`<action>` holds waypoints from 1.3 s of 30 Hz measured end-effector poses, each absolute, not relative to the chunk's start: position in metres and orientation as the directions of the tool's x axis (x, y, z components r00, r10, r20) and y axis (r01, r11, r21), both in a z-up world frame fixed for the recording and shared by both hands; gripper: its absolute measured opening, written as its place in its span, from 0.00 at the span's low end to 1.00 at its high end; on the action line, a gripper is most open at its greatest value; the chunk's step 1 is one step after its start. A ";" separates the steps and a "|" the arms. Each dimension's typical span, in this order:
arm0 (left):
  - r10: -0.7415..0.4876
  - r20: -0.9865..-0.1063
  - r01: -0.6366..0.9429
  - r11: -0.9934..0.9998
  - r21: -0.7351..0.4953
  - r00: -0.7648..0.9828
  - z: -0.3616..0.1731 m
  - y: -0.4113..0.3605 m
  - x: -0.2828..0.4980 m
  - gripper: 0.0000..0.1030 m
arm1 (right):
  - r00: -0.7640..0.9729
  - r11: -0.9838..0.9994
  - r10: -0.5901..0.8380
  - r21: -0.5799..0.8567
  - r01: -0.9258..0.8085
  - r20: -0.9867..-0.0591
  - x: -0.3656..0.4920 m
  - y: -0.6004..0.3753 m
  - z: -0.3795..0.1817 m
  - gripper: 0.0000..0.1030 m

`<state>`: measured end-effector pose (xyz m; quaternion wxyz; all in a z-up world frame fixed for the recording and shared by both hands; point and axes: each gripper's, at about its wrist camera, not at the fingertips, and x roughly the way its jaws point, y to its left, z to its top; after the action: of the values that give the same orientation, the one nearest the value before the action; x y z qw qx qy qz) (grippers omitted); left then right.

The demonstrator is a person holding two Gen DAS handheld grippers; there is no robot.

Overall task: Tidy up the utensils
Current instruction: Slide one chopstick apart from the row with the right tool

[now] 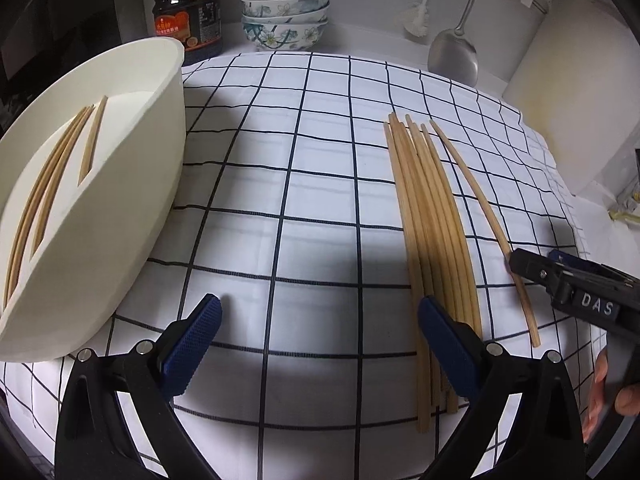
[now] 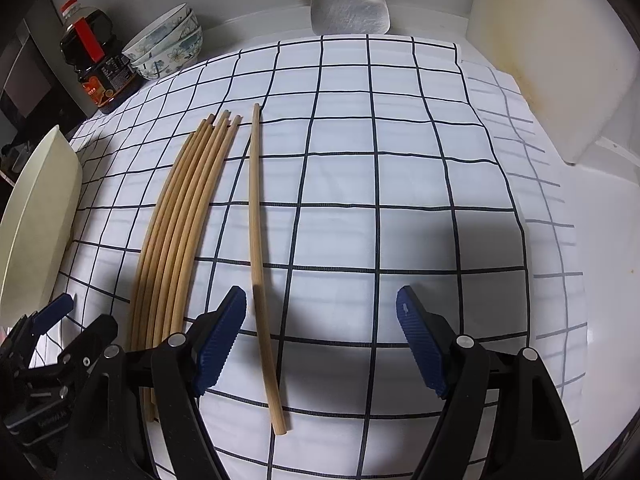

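the left gripper point(image 1: 320, 322) hangs with jaws spread and nothing between them, over a white cloth with a dark grid point(image 1: 320, 200); its right pad sits above the near ends of a bundle of wooden chopsticks point(image 1: 432, 224). the right gripper point(image 2: 322, 312) is also spread wide and empty, with a single chopstick point(image 2: 256, 240) lying on the cloth just inside its left pad. at far left, a white tray point(image 1: 132, 184) holds more chopsticks point(image 1: 52, 168). stacked floral bowls point(image 1: 285, 16) and a dark sauce bottle point(image 1: 188, 12) stand behind.
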<state>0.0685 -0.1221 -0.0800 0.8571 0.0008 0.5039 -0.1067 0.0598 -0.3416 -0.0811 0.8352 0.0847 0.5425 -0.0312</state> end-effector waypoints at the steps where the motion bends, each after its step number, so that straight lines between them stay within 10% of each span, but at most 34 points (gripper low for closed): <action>1: -0.181 -0.863 0.183 0.977 -0.106 0.471 -0.079 -0.123 0.069 0.94 | 0.410 0.984 0.040 0.108 0.143 -0.911 0.060 -0.341 -0.081 0.73; 39: -0.137 -0.870 0.248 0.969 -0.017 0.475 -0.083 -0.138 0.078 0.95 | 0.416 0.982 0.054 0.124 0.143 -0.908 0.063 -0.341 -0.081 0.74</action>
<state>0.0775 -0.1380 -0.0828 0.8568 0.0558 0.5001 -0.1123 0.0625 -0.3408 -0.0813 0.8365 0.0912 0.5397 -0.0265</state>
